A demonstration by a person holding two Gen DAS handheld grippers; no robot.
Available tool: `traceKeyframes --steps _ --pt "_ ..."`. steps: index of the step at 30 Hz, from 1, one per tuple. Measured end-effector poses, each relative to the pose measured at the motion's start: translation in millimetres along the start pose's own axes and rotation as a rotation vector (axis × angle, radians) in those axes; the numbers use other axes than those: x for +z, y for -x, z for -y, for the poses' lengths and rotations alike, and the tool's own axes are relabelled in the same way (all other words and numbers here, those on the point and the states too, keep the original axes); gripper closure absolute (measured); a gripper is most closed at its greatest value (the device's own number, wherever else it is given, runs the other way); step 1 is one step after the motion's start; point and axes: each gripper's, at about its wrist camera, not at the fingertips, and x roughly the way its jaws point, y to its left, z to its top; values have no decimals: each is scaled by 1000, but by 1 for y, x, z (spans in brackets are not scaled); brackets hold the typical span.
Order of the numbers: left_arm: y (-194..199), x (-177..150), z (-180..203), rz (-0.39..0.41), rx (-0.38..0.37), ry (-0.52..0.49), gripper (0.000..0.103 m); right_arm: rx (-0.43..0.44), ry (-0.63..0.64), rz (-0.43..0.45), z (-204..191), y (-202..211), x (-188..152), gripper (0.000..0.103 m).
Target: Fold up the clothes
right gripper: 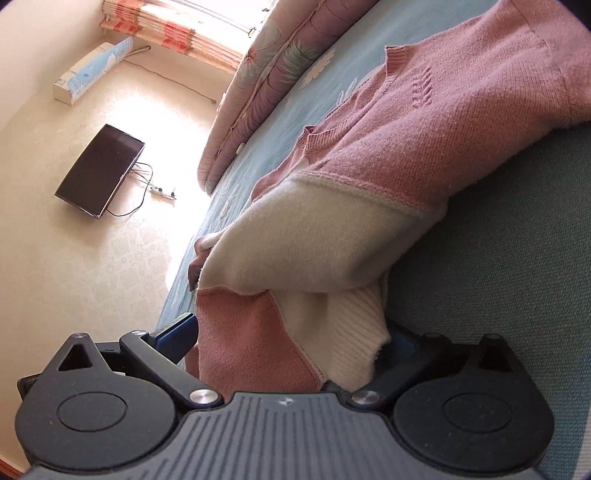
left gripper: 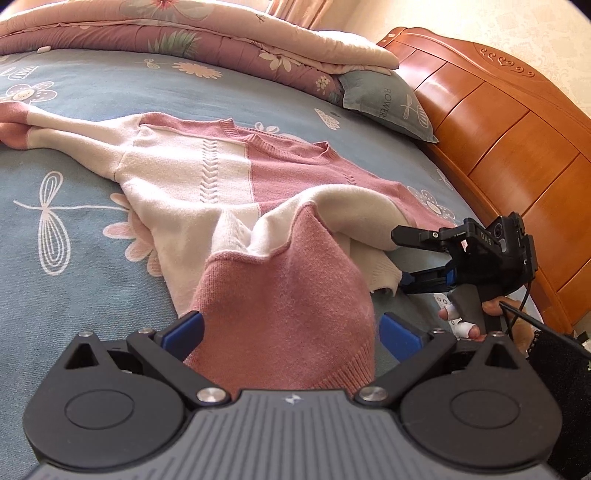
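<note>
Bright daylight is pouring in from the curtained window (right gripper: 177, 33), washing out the wall (right gripper: 122, 192) beneath it and glaring on the quilt (left gripper: 229, 33). Fisheye distortion is bending the bed (left gripper: 92, 221) and headboard (left gripper: 498, 122); black corners are vignetting both views. Focus is staying sharp, with soft shadows gathering under the sweater (left gripper: 207, 177).

Pink-and-cream sweater (left gripper: 207, 173) on blue sheet (left gripper: 85, 96) (white dragonflies, pale flowers)

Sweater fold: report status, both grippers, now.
Left gripper and right gripper each hold sweater fabric between open fingers. Sweater half lifted, rest spread on bed. Nothing in the way.
</note>
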Motion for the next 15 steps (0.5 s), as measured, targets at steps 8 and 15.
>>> traceKeyframes --steps 8,15 --pt "3 -8 -5 -3 -12 19 2 -36 118 5 2 -5 3 19" --pt "4 -12 -12 -7 4 40 2 -84 0 52 28 4 2 78"
